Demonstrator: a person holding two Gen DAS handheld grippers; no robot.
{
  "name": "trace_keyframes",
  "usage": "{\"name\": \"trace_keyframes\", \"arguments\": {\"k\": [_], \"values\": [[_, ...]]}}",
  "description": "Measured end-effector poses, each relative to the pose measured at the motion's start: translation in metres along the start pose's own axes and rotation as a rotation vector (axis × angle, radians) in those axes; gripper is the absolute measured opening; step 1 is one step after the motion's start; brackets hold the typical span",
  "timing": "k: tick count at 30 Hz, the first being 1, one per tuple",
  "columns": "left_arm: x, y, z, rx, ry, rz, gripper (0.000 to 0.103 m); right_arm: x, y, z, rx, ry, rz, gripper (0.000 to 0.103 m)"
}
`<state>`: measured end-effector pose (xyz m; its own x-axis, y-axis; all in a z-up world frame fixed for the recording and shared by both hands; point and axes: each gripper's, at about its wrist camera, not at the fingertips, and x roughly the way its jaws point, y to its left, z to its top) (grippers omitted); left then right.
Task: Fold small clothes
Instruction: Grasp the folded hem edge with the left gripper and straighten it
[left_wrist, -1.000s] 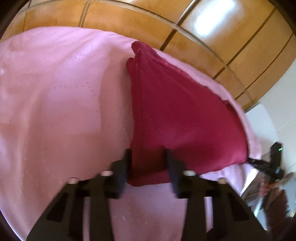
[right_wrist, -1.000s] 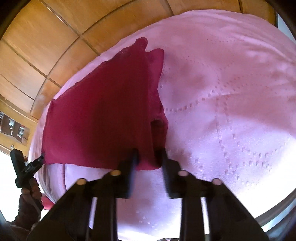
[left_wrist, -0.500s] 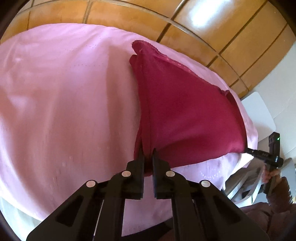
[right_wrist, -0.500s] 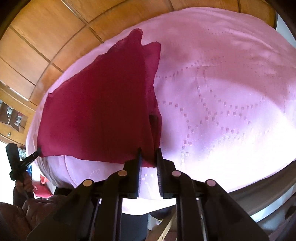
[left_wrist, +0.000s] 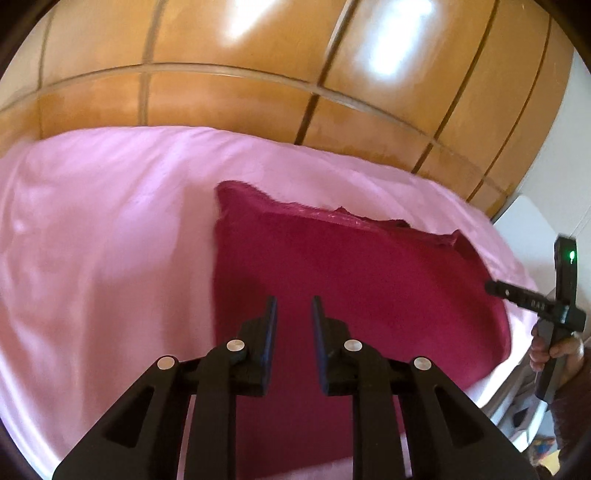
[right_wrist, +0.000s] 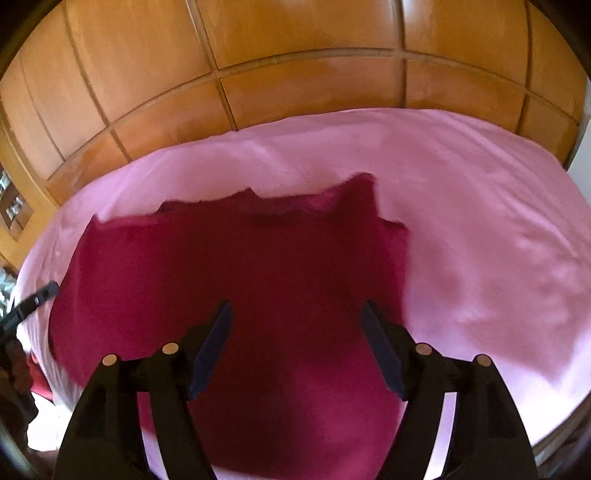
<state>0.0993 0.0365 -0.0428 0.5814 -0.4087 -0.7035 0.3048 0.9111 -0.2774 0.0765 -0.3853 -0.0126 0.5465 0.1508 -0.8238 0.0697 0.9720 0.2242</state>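
Note:
A dark red cloth (left_wrist: 369, 277) lies spread on the pink bed sheet (left_wrist: 110, 221), its far edge wavy and showing a second layer. My left gripper (left_wrist: 294, 306) hovers over the cloth's left part; its jaws are opening, a narrow gap apart, with nothing pinched between them. In the right wrist view the same cloth (right_wrist: 221, 266) fills the middle of the pink sheet (right_wrist: 480, 221). My right gripper (right_wrist: 297, 310) hangs above it, jaws opening wide and empty. A hand (left_wrist: 543, 347) carries the right gripper at the cloth's right edge.
A wooden panelled wall (left_wrist: 258, 92) rises behind the bed, seen also as the wall (right_wrist: 295, 55) in the right wrist view. White furniture (left_wrist: 528, 221) stands past the bed's right corner. Bare sheet stretches left of the cloth in the left view and right of it in the right view.
Both grippers were shut on the cloth's near corners; both have let go, risen and moved in over the cloth. The right jaws have spread wide, the left only slightly.

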Motion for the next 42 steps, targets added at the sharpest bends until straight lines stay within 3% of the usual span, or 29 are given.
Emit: {"name": "trace_keyframes", "arguments": {"k": [3, 6, 10, 14, 17, 20, 25, 28, 33, 42], "values": [[0.035, 0.003, 0.015, -0.004, 0.032, 0.068, 0.017, 0.026, -0.014, 0.012, 0.03, -0.011, -0.096, 0.078], [0.059, 0.019, 0.022, -0.067, 0.058, 0.086, 0.017, 0.052, -0.034, 0.017, 0.079, 0.002, -0.138, 0.078], [0.089, 0.036, 0.027, -0.081, 0.05, 0.107, 0.017, 0.067, -0.038, 0.007, 0.084, -0.076, -0.123, 0.081], [0.092, 0.045, 0.031, -0.124, 0.056, 0.085, 0.017, 0.067, -0.039, 0.005, 0.084, -0.088, -0.119, 0.082], [0.08, 0.028, 0.039, -0.065, 0.051, 0.138, 0.017, 0.068, -0.035, 0.005, 0.07, -0.093, -0.13, 0.083], [0.072, 0.006, 0.049, 0.012, 0.006, 0.119, 0.017, 0.065, -0.032, 0.004, 0.063, -0.098, -0.14, 0.084], [0.127, 0.009, 0.064, 0.045, 0.12, 0.198, 0.017, 0.063, -0.032, 0.002, 0.062, -0.104, -0.146, 0.084], [0.14, 0.022, 0.066, 0.033, 0.082, 0.184, 0.017, 0.064, -0.03, 0.001, 0.059, -0.11, -0.154, 0.084], [0.13, 0.02, 0.065, 0.014, 0.076, 0.196, 0.017, 0.064, -0.032, 0.001, 0.062, -0.119, -0.142, 0.084], [0.052, -0.006, 0.034, 0.046, -0.041, 0.172, 0.017, 0.063, -0.032, 0.0, 0.062, -0.128, -0.137, 0.085]]}}
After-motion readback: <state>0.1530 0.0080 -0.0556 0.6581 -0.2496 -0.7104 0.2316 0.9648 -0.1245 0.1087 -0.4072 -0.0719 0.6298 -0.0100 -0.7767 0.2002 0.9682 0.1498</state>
